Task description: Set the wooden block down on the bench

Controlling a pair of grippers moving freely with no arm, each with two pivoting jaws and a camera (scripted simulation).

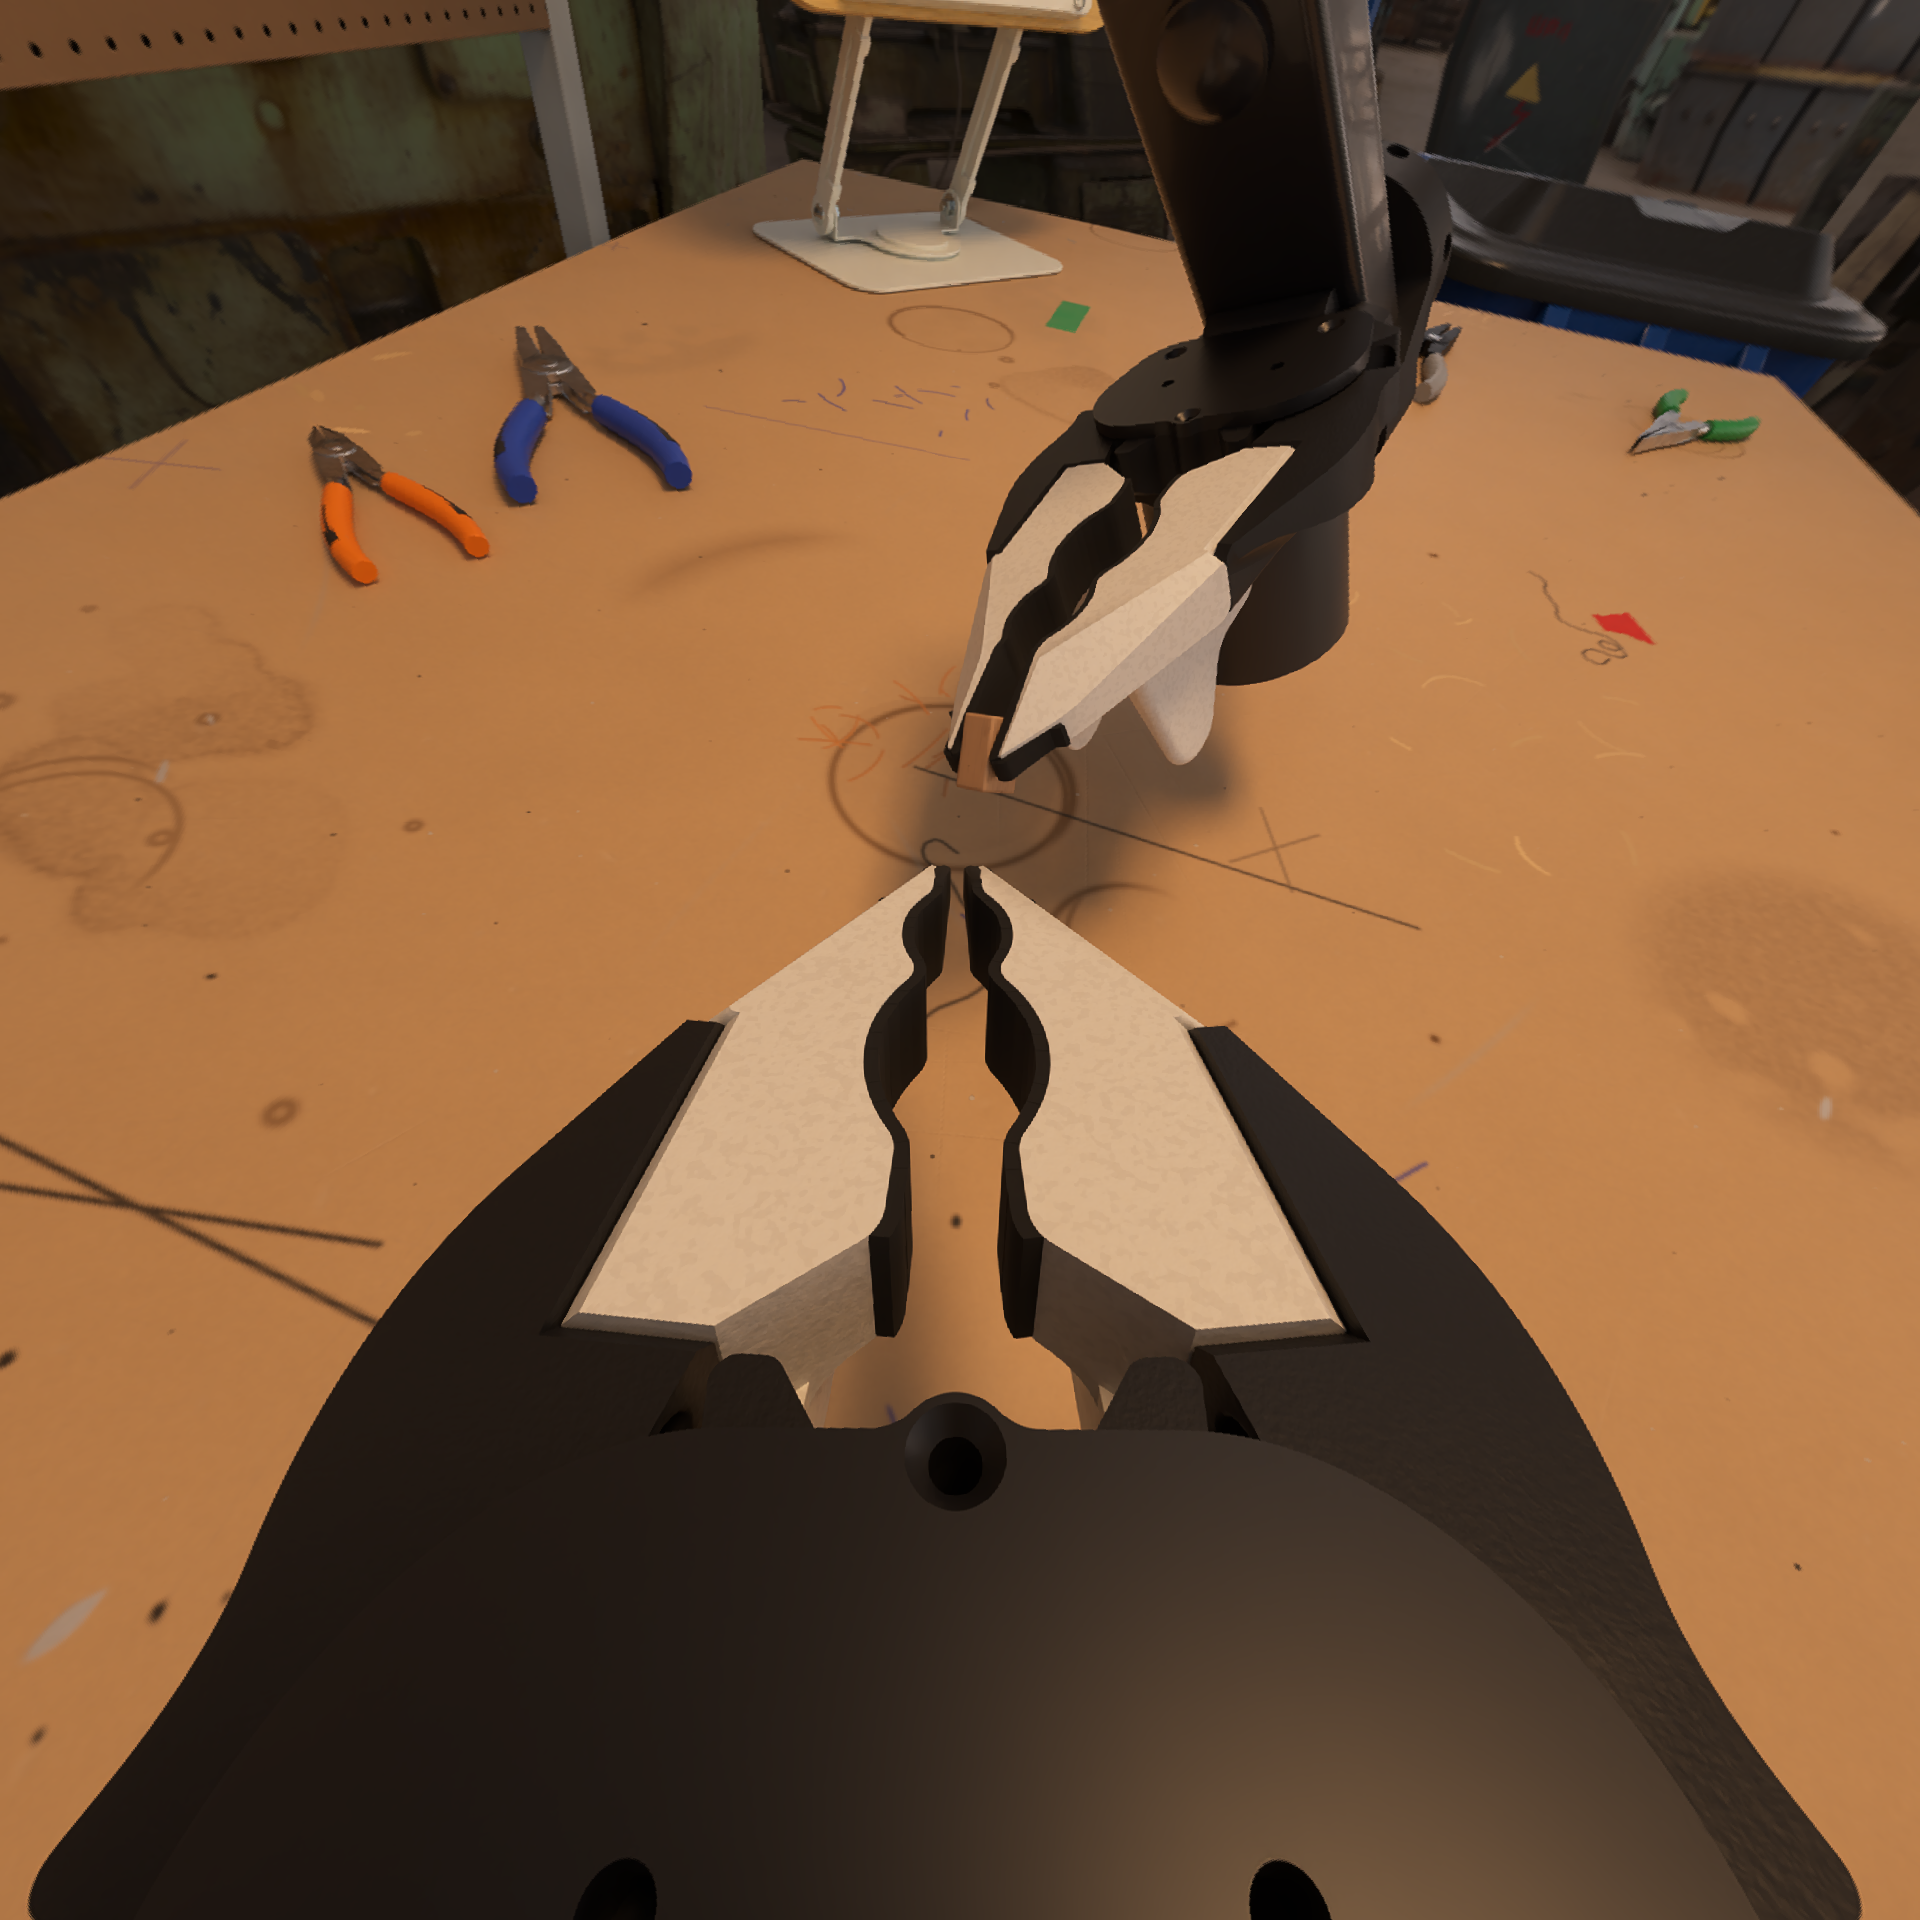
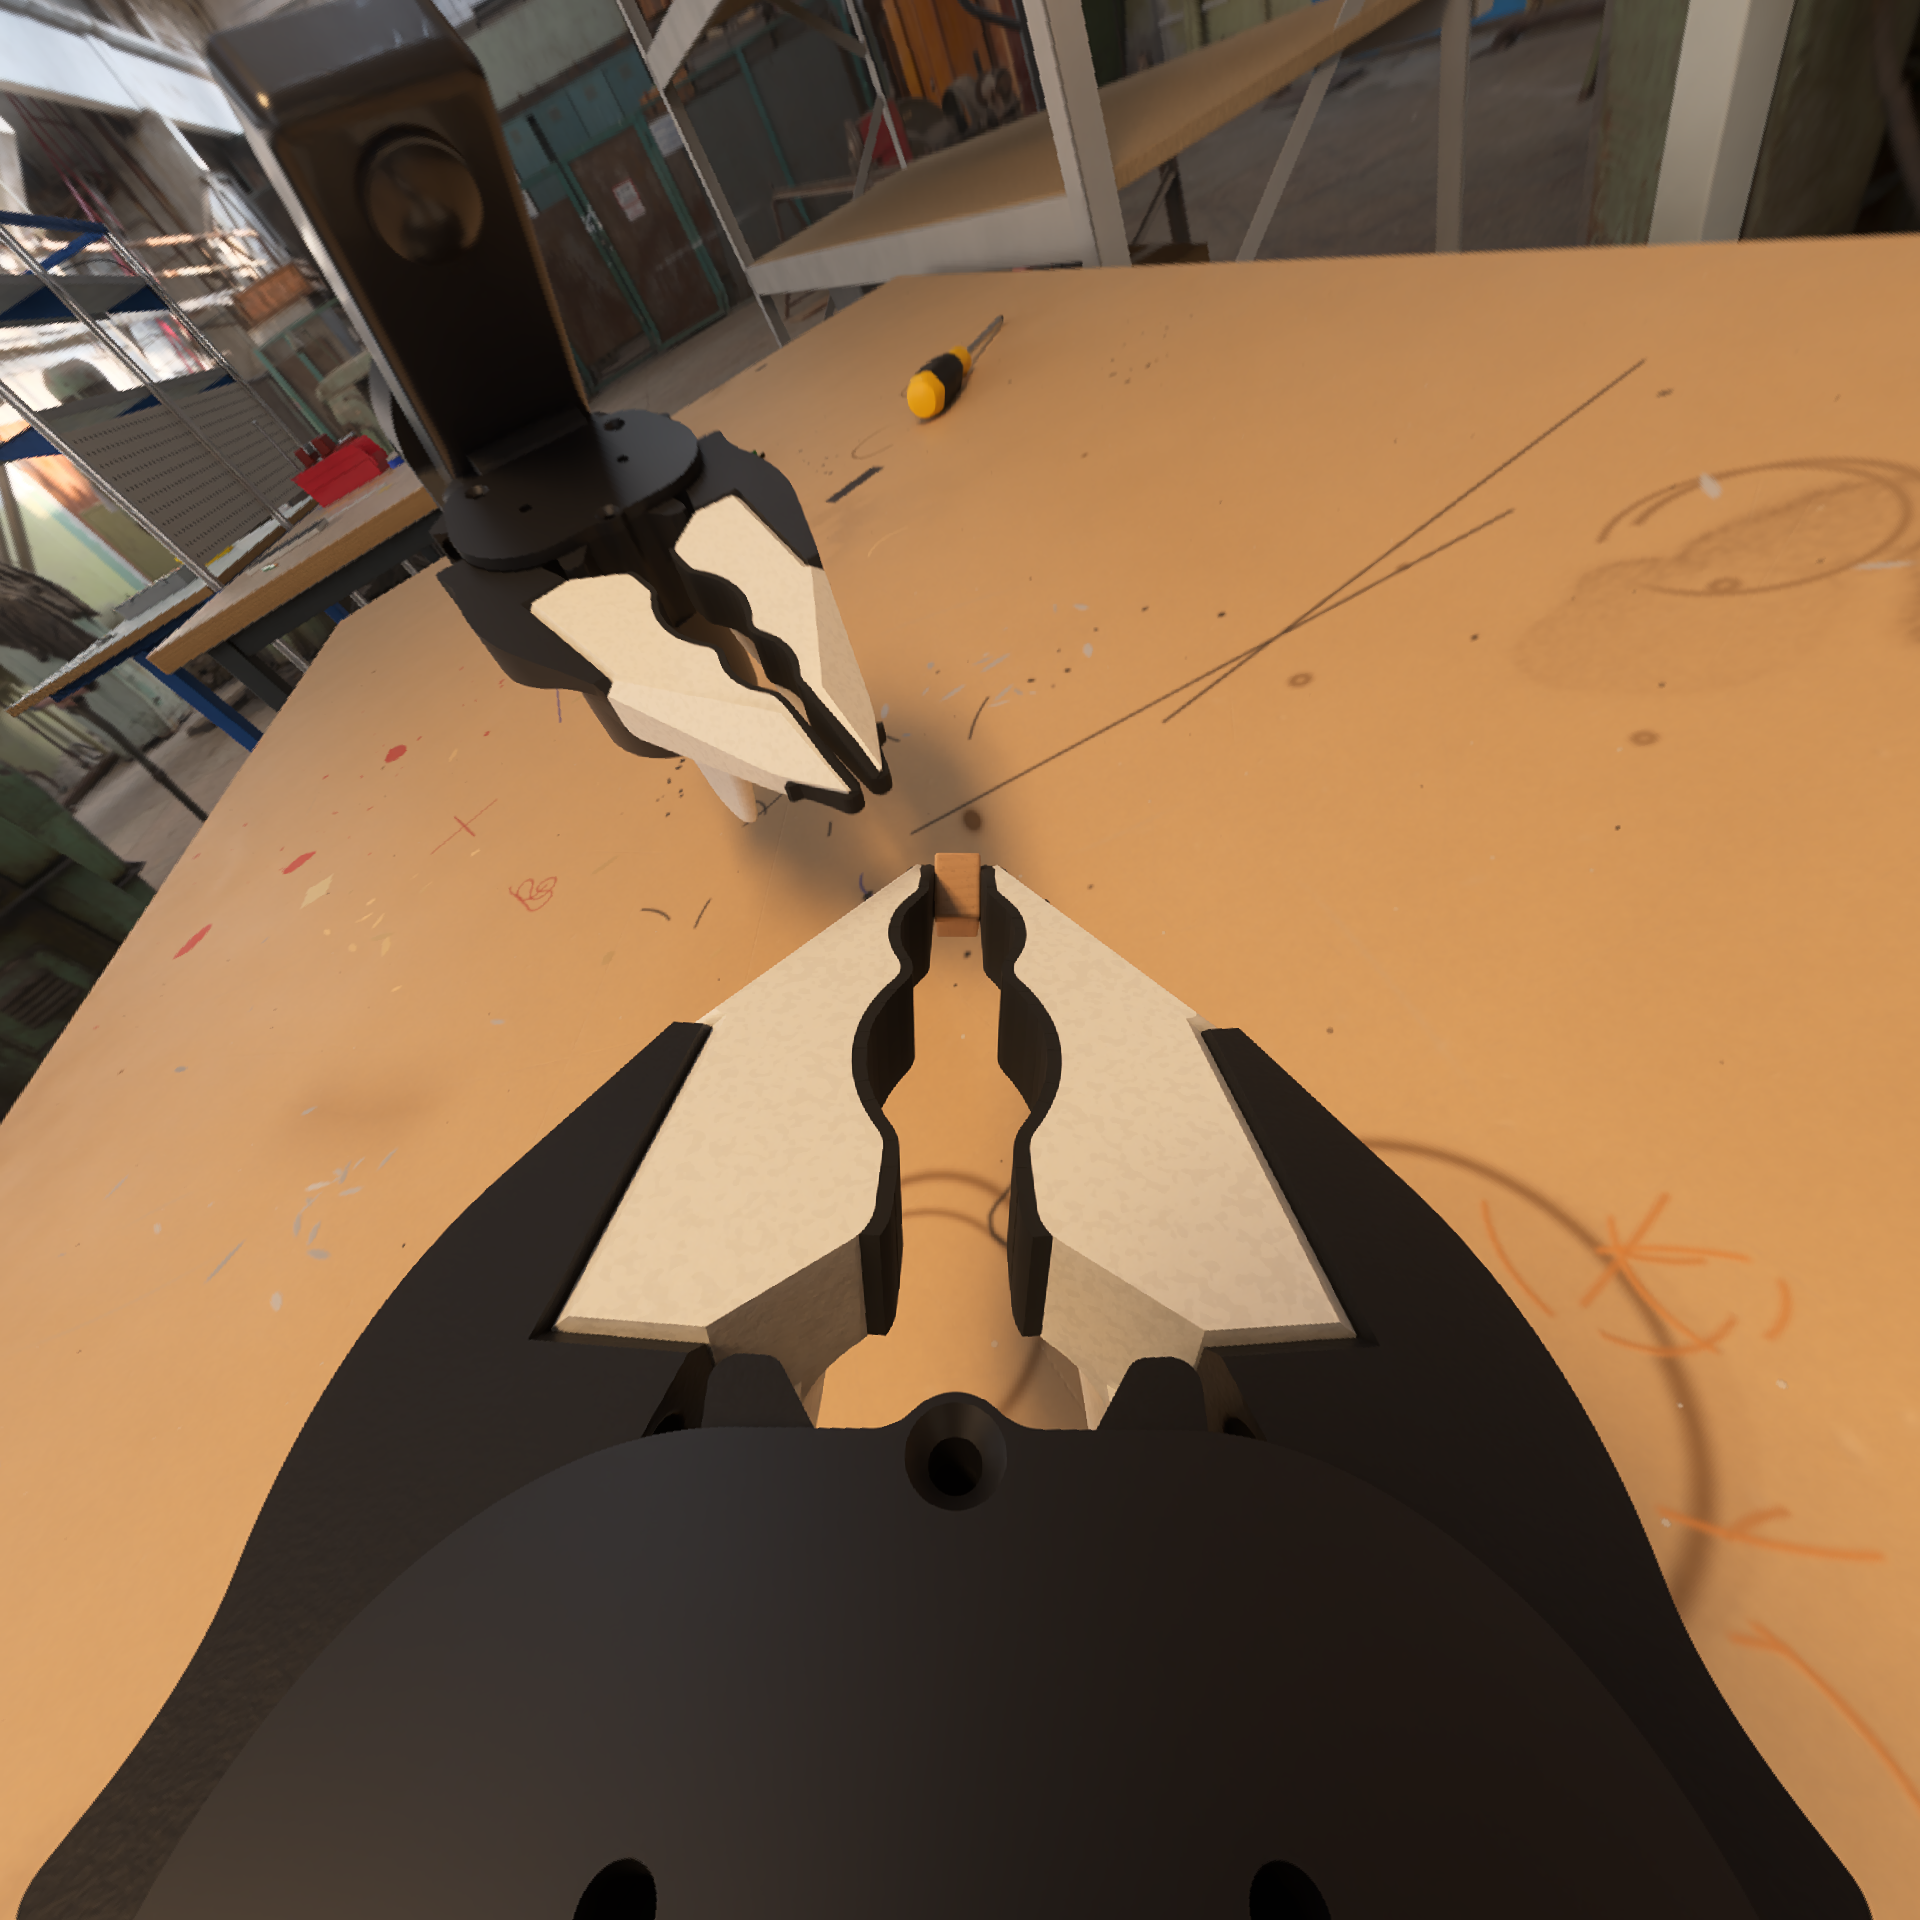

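The right claw [image 2: 957, 883] pinches the block [image 2: 956, 891] at its tips, low over the desk [image 2: 1455, 935]. The left claw [image 1: 956, 878], at the block's 6 o'clock, is closed, empty.

Both fingertips cover the sides of the wooden block [image 2: 956, 891], the stand [image 1: 906, 234] at the bench's far edge is cropped on top, and whether the block's underside touches the bench [image 2: 1455, 831] is unclear.
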